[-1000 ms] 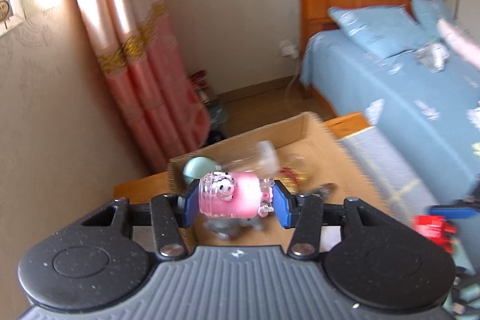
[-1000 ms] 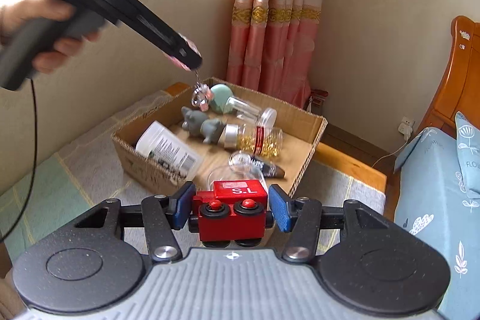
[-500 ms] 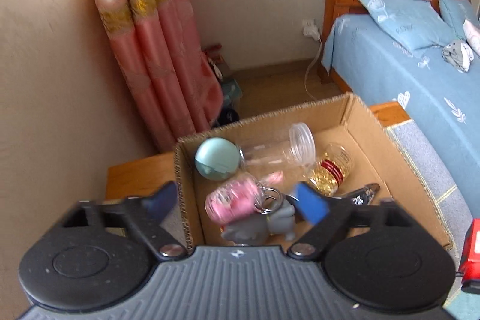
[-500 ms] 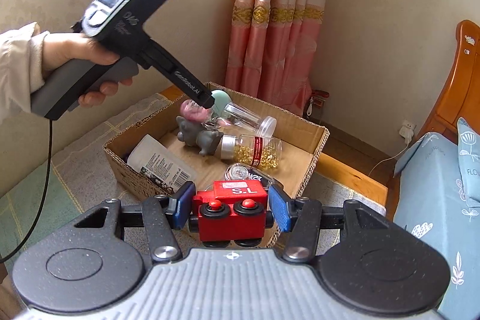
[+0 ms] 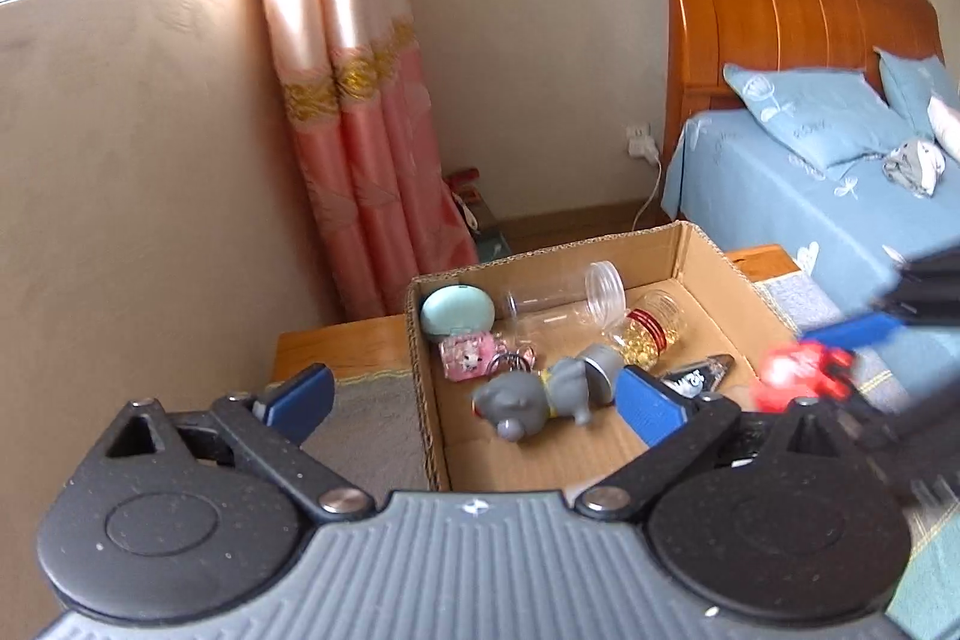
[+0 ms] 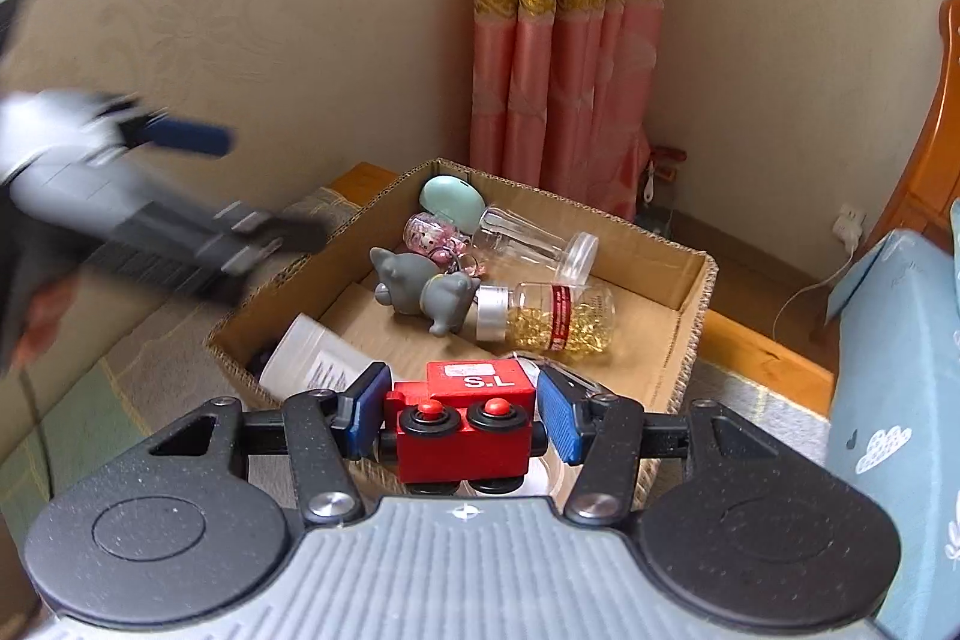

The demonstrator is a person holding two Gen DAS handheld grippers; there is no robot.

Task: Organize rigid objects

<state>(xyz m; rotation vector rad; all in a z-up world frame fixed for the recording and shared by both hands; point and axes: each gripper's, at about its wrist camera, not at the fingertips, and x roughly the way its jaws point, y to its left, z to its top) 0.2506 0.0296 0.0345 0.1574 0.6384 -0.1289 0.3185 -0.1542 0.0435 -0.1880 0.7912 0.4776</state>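
Cardboard box (image 6: 690,280) is seen on a cloth-covered surface near a pink curtain (image 6: 570,58), and several rigid items are laid inside it. A pink keychain charm (image 5: 467,357) is found against the far-left corner of the box, just beside a pale green round case (image 5: 457,309). A grey elephant toy (image 6: 423,286) is lain on its side in the middle, touching the silver cap of a jar of gold capsules (image 6: 561,319). A clear plastic tube (image 6: 534,241) is tipped over behind them, and a white labelled bottle (image 6: 315,364) is propped in the near-left corner. A dark flat item near the right wall is too blurred to be identified.

The left gripper (image 5: 474,397) is held above the near edge of the box with its jaws opening wide; nothing is gripped between its blue pads, and the box contents are seen through the gap. The right gripper (image 6: 462,403) is clenched on a red toy train (image 6: 465,415) marked "S.L", held just short of the near wall of the box. In the right wrist view the left gripper is blurred at the left edge, carried by a person's hand (image 6: 36,316).
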